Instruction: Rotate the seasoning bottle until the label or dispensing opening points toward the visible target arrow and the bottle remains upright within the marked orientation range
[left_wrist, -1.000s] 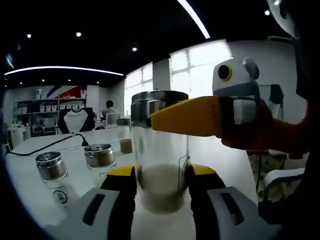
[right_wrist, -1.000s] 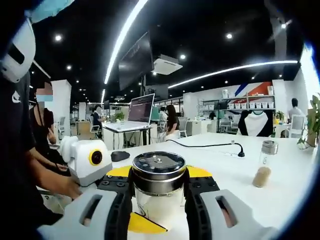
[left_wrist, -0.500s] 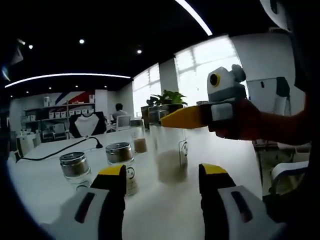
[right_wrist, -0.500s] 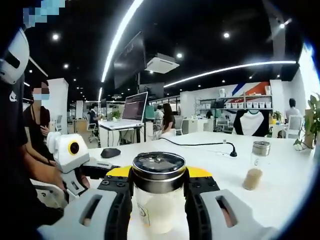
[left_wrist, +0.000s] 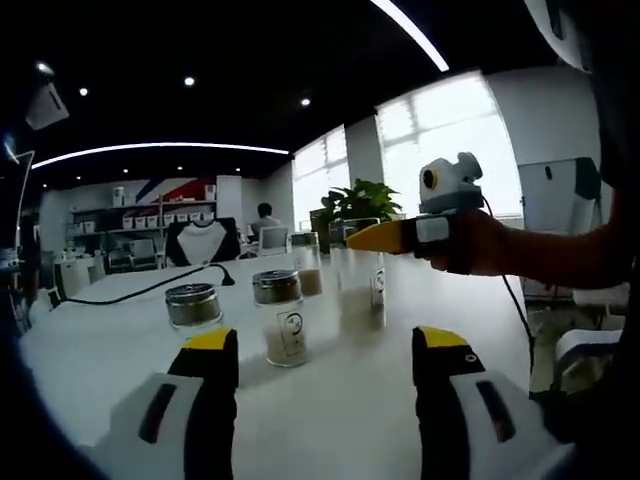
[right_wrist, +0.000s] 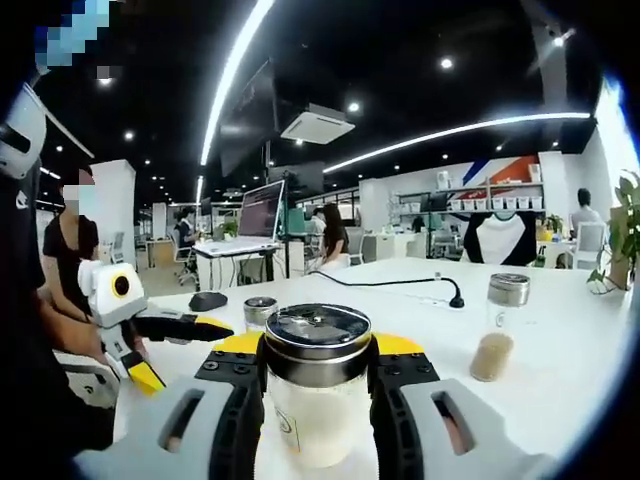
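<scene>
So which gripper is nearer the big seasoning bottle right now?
Right. The right gripper has its fingers closed around the seasoning bottle below its lid; the left gripper is open, pulled back from it.

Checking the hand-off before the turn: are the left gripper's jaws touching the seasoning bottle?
Apart. In the left gripper view, the left gripper stands open with bare table between it and the seasoning bottle, which the right gripper holds.
</scene>
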